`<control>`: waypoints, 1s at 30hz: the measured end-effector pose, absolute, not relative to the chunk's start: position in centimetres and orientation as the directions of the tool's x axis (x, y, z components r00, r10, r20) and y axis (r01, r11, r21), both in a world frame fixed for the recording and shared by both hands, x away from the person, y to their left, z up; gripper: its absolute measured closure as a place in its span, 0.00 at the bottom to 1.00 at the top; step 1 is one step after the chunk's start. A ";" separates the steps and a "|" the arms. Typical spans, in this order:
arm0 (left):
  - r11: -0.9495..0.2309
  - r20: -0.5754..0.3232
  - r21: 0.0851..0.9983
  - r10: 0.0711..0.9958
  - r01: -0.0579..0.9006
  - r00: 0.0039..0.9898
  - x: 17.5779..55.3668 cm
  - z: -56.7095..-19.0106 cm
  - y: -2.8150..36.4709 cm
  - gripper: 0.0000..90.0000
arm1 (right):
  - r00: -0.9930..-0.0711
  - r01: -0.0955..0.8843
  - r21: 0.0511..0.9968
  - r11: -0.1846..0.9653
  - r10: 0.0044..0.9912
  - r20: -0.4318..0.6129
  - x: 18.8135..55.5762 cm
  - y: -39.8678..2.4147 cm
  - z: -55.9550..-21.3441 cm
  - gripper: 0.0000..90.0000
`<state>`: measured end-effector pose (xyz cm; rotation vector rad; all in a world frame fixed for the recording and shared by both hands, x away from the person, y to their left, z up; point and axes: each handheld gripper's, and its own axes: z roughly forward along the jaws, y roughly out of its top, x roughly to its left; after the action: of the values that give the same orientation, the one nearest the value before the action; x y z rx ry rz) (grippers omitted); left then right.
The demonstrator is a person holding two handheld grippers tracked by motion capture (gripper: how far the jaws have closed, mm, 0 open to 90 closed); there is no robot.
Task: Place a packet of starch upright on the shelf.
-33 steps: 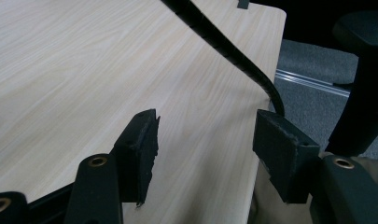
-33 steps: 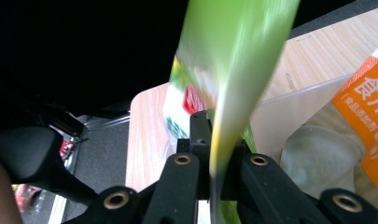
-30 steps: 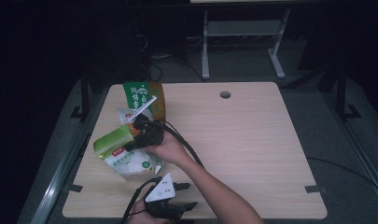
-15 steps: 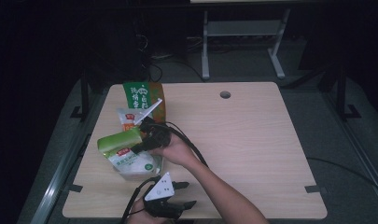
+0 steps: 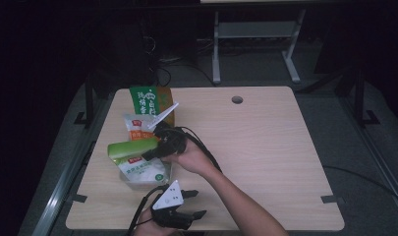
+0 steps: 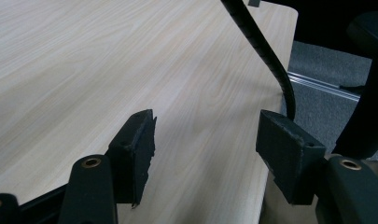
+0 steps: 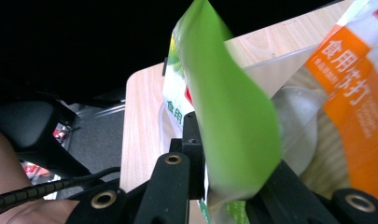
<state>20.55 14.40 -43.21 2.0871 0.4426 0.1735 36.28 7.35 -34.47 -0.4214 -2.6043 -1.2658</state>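
I hold the green bag [image 5: 132,148] by its top edge in my right claw [image 5: 155,152], over the clear tub [image 5: 169,172] at the table's [image 5: 265,147] left, left claw [image 5: 196,204] open and idle; next I judge: lower, release.

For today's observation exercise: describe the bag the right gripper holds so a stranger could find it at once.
On the table's left half lies a row of bags. The green bag lies across the nearest white one, pinched by the right gripper. It alone is plain lime green.
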 end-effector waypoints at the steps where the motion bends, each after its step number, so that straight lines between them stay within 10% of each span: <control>1: -0.472 -0.053 0.848 0.380 0.243 0.924 20.6 -43.2 14.4 0.41 | -0.937 0.344 0.725 0.596 0.166 0.308 36.2 7.4 -34.3 0.92; 10: -0.464 -0.058 0.850 0.387 0.249 0.920 20.6 -43.1 14.6 0.41 | -0.942 0.331 0.719 0.611 0.167 0.292 36.3 7.4 -34.5 0.99; 30: -0.456 -0.060 0.848 0.423 0.270 0.904 21.5 -42.9 15.2 0.37 | -0.927 0.375 0.765 0.523 0.222 0.303 36.4 1.5 -32.7 0.63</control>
<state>21.48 15.20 -42.93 2.0726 0.4977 0.1953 36.37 1.51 -32.72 -0.5125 -2.5923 -1.3639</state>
